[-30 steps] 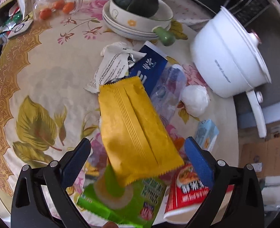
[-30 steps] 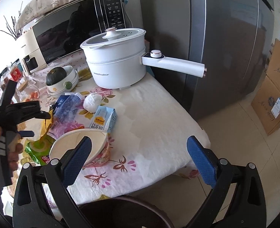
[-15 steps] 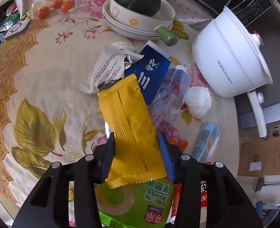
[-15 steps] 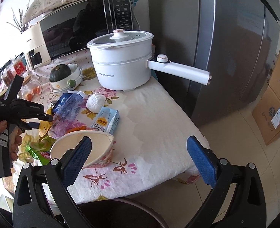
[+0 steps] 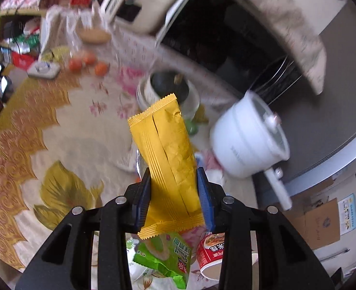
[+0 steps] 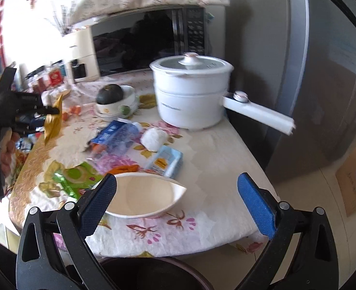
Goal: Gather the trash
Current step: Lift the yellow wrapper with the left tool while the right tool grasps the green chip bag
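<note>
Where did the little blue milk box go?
In the right wrist view the blue carton lies on the tablecloth near the middle, just below the white tissue ball and right of the squashed paper bowl.

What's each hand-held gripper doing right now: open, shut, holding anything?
Left hand-held gripper: has just been closing, now shut on the yellow wrapper, lifted off the table.
Right hand-held gripper: open, holding nothing.

White electric pot (image 6: 191, 94), microwave (image 6: 148, 41), dark squash (image 6: 111, 94) in bowl, floral tablecloth (image 6: 202, 227)
</note>
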Demonstrator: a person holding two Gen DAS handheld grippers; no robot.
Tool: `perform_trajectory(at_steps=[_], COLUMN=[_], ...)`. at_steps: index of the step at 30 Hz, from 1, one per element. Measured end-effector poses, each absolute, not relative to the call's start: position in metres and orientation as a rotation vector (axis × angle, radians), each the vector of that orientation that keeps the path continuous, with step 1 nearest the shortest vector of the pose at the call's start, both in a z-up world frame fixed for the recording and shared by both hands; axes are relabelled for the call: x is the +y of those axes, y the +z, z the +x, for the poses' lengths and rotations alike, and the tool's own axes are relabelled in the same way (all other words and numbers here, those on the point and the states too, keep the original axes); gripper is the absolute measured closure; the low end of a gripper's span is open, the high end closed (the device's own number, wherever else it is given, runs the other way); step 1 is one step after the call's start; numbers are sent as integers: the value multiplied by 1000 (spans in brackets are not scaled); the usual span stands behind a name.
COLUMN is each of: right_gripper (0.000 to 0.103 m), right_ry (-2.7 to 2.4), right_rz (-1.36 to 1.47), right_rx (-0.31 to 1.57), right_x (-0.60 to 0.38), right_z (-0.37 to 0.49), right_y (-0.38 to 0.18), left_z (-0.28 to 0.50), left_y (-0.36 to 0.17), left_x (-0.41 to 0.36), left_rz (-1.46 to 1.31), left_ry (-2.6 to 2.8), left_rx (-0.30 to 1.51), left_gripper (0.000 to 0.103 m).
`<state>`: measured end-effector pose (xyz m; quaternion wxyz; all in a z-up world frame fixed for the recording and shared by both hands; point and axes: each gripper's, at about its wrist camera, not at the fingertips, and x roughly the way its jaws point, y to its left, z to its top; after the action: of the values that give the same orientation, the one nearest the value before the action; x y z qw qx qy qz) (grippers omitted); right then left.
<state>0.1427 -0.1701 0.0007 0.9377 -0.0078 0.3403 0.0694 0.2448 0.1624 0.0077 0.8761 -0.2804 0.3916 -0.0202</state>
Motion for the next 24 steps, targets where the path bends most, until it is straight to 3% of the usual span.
perform_trajectory(at_steps=[4, 12, 17, 20, 22, 23, 24], right_gripper=[7, 14, 21, 42, 78, 88, 91], right_ry=[303, 425, 419, 387, 383, 399, 404], right_rz=[-158, -655, -799, -819, -794, -753, -717], right_rx=[640, 769, 859, 953, 1002, 1041, 1063], right_x=[-127, 17, 63, 73, 76, 76, 76], right_z=[124, 133, 161, 186, 197, 204, 209], right_y=[7, -33, -63, -83, -90, -93, -94], left_z=[201, 161, 151, 150, 149, 149, 149], left_y=[26, 6, 19, 19, 17, 17, 17], left_x=[179, 213, 230, 239, 242, 243, 245], left_rz=[-575, -610, -555, -579, -594, -599, -603], left_ry=[-67, -102, -56, -65, -77, -79, -82], left_rx=[692, 684, 616, 614, 619, 619, 619], left_gripper=[66, 66, 66, 66, 66, 66, 66])
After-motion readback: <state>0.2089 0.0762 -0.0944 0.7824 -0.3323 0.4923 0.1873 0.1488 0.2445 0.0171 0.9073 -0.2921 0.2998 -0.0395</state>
